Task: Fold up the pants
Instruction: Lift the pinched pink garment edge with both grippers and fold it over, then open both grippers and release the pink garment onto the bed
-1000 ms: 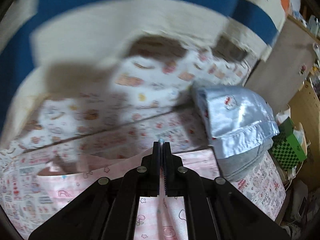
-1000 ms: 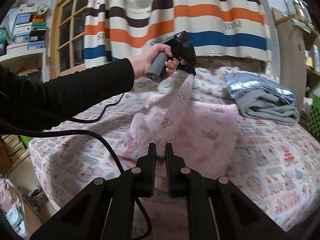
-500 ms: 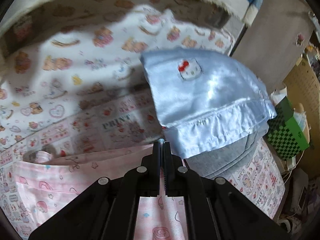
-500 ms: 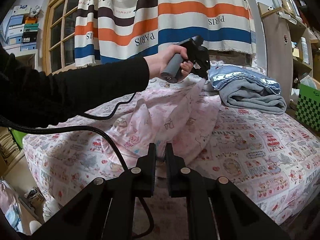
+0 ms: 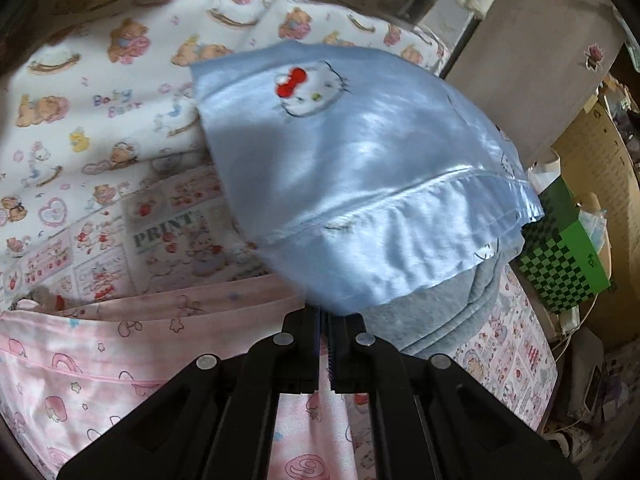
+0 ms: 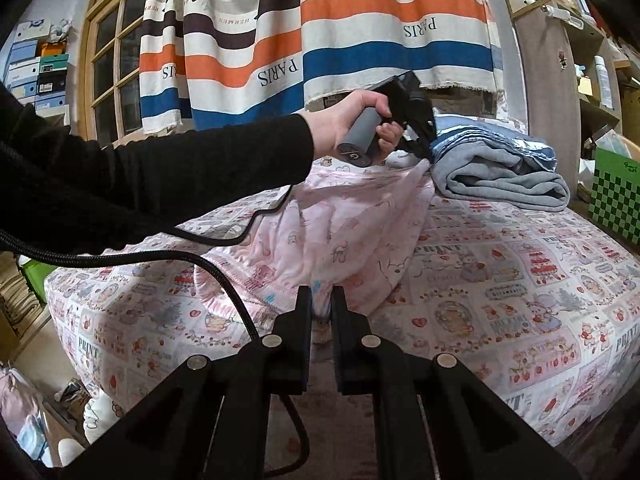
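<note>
Fabric of the pink printed pants [image 6: 352, 232] is pinched in both grippers. The right gripper [image 6: 320, 300] has its jaws closed on the near edge of the pants, low over the bed, and a fold of pink cloth shows in the narrow slot between its fingers. The left gripper [image 6: 416, 136], held by a hand [image 6: 356, 120] in a black sleeve [image 6: 160, 176], is clamped on the far corner of the pants and holds it a little above the bed, just beside the folded blanket. In the left wrist view the left gripper's fingers [image 5: 348, 344] are pressed together, with pink cloth hanging under them.

The pants lie spread between the two grippers in a loose diagonal heap on the bed sheet [image 6: 520, 300], which has a print of small pictures and the word PRINT. A black cable [image 6: 224, 276] runs across the pants near the sleeve. The blanket [image 5: 360, 184], light blue satin on top with a cat face and red bow and grey beneath, lies at the far side of the bed. Behind it hangs a striped curtain [image 6: 360, 32]. A green checkered box [image 5: 568, 268] stands beside the bed at the right.
</note>
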`<state>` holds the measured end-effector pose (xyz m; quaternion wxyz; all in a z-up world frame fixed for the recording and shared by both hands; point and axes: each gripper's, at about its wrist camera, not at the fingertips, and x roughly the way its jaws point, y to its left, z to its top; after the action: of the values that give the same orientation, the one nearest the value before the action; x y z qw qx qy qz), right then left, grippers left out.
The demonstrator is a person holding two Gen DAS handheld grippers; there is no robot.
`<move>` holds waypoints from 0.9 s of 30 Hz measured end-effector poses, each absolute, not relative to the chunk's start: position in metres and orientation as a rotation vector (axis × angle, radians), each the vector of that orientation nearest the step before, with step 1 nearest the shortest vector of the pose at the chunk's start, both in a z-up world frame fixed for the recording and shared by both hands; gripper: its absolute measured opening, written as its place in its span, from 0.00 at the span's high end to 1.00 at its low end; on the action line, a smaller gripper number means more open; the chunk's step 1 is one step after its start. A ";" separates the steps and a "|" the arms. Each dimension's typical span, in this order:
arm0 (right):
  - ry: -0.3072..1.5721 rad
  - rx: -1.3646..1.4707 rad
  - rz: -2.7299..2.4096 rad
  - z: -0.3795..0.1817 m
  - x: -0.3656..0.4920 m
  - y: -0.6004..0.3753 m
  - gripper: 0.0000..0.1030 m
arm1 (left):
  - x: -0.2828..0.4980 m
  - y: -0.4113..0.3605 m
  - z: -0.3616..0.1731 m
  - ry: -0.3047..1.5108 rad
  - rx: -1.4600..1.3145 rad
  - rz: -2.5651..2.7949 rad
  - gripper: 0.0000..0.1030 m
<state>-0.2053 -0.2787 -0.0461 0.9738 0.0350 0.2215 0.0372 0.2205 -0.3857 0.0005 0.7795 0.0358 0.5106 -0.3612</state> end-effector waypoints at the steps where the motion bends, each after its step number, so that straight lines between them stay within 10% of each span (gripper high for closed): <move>1: 0.448 0.069 0.074 -0.047 -0.206 -0.278 0.92 | 0.220 -0.387 -0.001 1.105 0.081 -0.779 0.98; 8: 0.476 0.120 0.057 -0.044 -0.203 -0.287 0.91 | 0.210 -0.375 0.014 1.022 0.128 -0.773 0.69; 14: 0.454 0.122 -0.032 -0.039 -0.203 -0.302 0.50 | 0.179 -0.324 0.054 0.853 0.139 -0.730 0.65; 27: 0.439 0.001 -0.189 -0.040 -0.200 -0.325 0.36 | 0.056 -0.155 0.120 0.525 0.157 -0.534 0.61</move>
<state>-0.1999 -0.3255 -0.0395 0.9716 0.0005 0.2173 -0.0936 0.0556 -0.1554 0.1199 0.9277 0.0768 0.2562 -0.2605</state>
